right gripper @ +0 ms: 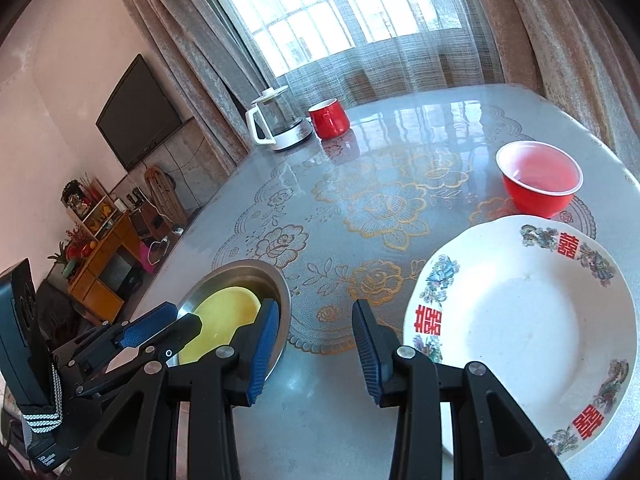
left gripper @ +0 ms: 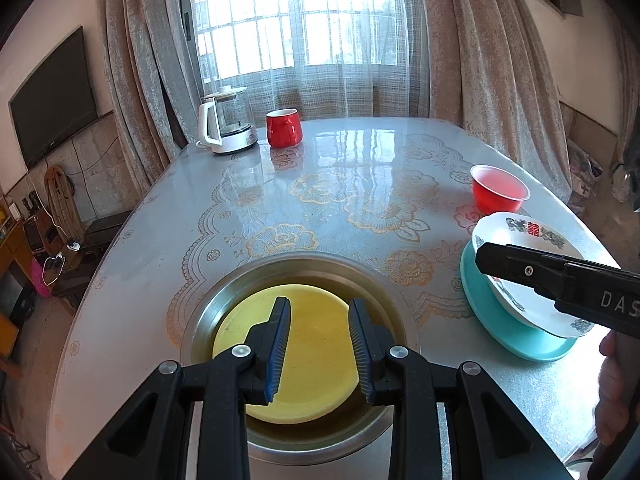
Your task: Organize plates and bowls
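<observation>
White plate (right gripper: 528,332) with red characters and floral rim rests on teal plate (left gripper: 516,336).

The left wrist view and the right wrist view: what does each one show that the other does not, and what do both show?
Only the left wrist view shows the teal plate under the white patterned plate.

Only the right wrist view shows the wooden shelf unit by the wall.

Both show the yellow plate inside the steel basin, the red bowl, the red mug, the kettle, the television, and both grippers, the left gripper and right gripper, open and empty.
</observation>
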{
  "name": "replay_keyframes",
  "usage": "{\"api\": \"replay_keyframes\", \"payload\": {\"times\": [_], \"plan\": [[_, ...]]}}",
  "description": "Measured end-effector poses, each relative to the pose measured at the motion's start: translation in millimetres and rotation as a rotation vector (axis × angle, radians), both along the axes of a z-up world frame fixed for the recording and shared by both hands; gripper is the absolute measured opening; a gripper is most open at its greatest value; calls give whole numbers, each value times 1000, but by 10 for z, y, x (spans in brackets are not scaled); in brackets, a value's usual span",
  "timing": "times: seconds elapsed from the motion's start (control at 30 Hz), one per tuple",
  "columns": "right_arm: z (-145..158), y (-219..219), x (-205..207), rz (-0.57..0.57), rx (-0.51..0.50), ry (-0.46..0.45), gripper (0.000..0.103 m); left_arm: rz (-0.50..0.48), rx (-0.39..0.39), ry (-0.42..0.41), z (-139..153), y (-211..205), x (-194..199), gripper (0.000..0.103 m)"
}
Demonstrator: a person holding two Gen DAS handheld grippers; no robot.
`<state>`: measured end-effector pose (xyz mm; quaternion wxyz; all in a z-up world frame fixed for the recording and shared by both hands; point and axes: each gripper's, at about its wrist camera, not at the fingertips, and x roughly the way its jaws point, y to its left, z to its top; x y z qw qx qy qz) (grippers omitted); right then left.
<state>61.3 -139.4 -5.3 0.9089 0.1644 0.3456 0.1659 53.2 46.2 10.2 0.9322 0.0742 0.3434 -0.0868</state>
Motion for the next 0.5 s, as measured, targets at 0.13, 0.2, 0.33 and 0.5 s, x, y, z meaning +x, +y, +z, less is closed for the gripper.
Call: {"api": "replay_keyframes", "payload": {"times": [0.13, 0.2, 0.33, 0.5], "plan": [[34, -250, -34, -50, 9, -7, 39, -19, 6, -8, 29, -152, 19, 31], [39, -379, -46, -75, 16, -7, 39, -27, 10, -10, 35, -231, 32, 31], [40, -612, -66, -121, 27, -1, 39, -42, 14, -9, 27, -397, 53, 31], [36, -889, -82, -161, 37, 3, 39, -64, 15, -14, 59, -627, 108, 31]]}}
